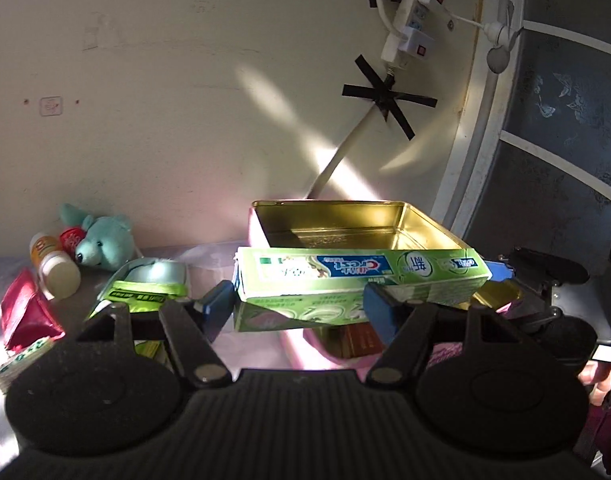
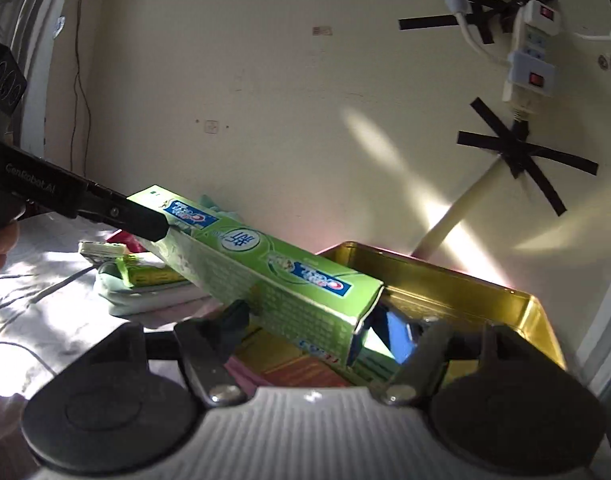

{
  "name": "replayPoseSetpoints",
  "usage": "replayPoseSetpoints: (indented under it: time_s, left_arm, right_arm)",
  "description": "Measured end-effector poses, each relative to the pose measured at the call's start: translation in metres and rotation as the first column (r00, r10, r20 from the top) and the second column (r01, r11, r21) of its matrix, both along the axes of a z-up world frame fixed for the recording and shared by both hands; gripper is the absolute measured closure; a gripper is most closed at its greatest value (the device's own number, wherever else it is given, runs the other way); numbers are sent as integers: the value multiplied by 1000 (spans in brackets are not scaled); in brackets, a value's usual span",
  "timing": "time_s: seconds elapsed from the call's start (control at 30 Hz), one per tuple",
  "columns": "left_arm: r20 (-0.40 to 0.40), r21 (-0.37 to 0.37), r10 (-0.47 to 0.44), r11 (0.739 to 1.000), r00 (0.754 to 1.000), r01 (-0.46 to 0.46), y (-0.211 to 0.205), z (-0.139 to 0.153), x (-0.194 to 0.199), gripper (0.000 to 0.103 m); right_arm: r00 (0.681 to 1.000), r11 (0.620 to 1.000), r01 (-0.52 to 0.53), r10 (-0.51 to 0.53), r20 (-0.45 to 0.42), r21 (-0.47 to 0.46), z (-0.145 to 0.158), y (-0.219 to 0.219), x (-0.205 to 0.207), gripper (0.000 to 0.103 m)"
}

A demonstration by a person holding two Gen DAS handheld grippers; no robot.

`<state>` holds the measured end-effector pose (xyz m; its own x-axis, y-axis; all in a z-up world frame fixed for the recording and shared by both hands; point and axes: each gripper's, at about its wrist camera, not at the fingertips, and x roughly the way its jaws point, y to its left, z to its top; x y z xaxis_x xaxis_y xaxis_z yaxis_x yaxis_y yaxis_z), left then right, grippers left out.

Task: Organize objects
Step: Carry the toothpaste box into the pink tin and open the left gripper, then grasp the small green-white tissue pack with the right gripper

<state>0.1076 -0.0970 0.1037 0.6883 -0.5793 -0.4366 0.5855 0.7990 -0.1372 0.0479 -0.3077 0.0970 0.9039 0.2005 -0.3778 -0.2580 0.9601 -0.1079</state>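
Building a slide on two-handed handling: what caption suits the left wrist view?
Both tools carry a green toothpaste box in front of an open gold tin, with a teal plush toy lying to the left.

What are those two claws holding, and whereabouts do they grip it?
Both hold the green toothpaste box: the left gripper clamps across its length, the right gripper pinches its end.

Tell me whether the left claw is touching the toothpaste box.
Touching. The left wrist view shows the left claw with both blue pads pressed against the toothpaste box, holding it aloft.
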Motion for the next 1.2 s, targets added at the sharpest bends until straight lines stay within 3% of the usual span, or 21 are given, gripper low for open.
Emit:
replayPoseSetpoints:
  time_s: [0.13,0.23,0.4,0.63,0.87,1.07,1.2]
  left_arm:
    - [-29,19,-47,999,998,47,-62,-11,33,30]
    - [-88,2,-32,999,996,32,-89,-22,58,32]
    - [-142,28,23,999,990,-20,-103,-33,69,32]
    - [-83,33,18,999,996,-15,-77,-25,19,32]
    - [-11,51,15,999,1000,-15,-31,-35,-40,31]
    - [30,136,132,981,991,-135,15,-57,-60,31]
    - [12,170,261,951,965,-259,50,-70,-55,31]
  right_arm:
    - [993,995,98,-97,-62,1,-5,-50,30,34]
    - [977,985,168,-172,-123,-42,-14,-72,55,32]
    - [970,971,234,-236,-63,-40,-20,-76,59,31]
    - [961,953,267,-274,33,141,-11,-78,21,31]
    - [969,935,174,-218,113,308,-3,-53,-22,30]
    - [981,946,65,-118,152,317,-6,-8,-47,29]
    - [991,963,-23,-15,136,269,-14,30,-52,29]
